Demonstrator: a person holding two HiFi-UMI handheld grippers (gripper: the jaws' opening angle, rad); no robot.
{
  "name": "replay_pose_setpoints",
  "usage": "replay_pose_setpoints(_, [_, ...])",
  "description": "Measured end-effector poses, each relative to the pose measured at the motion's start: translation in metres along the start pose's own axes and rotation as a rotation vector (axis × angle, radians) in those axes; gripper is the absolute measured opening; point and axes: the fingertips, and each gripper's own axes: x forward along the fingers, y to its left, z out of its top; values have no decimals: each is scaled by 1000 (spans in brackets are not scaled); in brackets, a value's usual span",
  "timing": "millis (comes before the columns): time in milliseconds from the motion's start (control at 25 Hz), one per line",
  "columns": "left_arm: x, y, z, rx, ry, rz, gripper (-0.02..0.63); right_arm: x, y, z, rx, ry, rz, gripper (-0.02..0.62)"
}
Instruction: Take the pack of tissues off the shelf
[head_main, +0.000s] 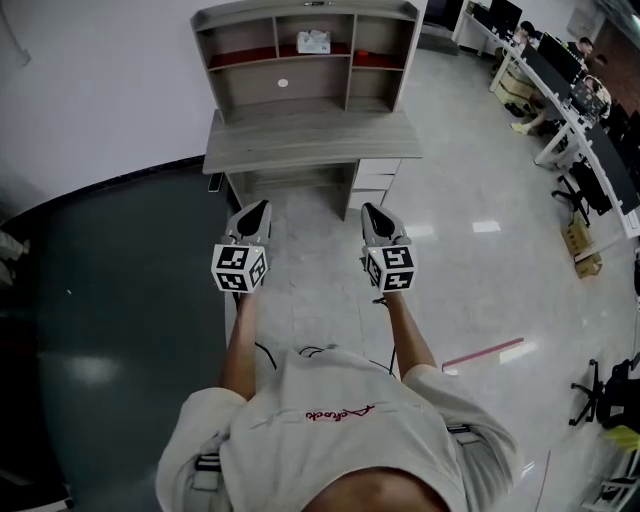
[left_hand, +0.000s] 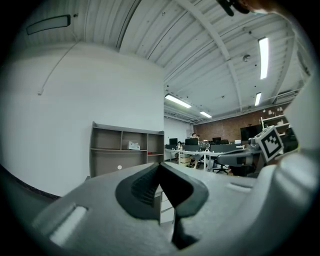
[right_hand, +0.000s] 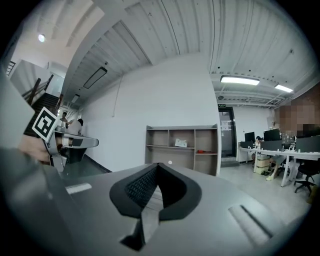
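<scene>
Finding 1. You hold the left gripper (head_main: 258, 208) and the right gripper (head_main: 370, 210) side by side in front of your body, both level and aimed at the shelf unit (head_main: 300, 15).

Finding 2. In the left gripper view, the left gripper (left_hand: 159, 165) has its jaws brought together at the tips, with nothing between them. The right gripper view shows the same for the right gripper (right_hand: 158, 165): jaws closed tip to tip and gripping nothing.

Finding 3. The pack of tissues (head_main: 313, 41) sits in the middle compartment of the upper row of the shelf unit, resting on the shelf board. It is well apart from both grippers. Both gripper views confirm its place: (left_hand: 133, 145) and (right_hand: 181, 143).

Finding 4. The shelf unit stands on the back of a grey desk (head_main: 310, 140), which has white drawers (head_main: 375, 175) under its right side. A red item (right_hand: 201, 151) lies in the compartment to the right of the tissues.

Finding 5. Occupied workstations (head_main: 560, 80) run along the right side of the room.
</scene>
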Motion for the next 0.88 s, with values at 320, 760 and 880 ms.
replay_pose_setpoints(320, [26, -31, 0, 18, 2, 8, 2, -3, -29, -4, -12, -1, 39, 6])
replay_pose_setpoints(760, [50, -48, -3, 30, 4, 18, 2, 3, -52, -16, 3, 2, 73, 6])
replay_pose_setpoints(880, [59, -43, -3, 30, 6, 17, 2, 13, -55, -10, 2, -10, 76, 6])
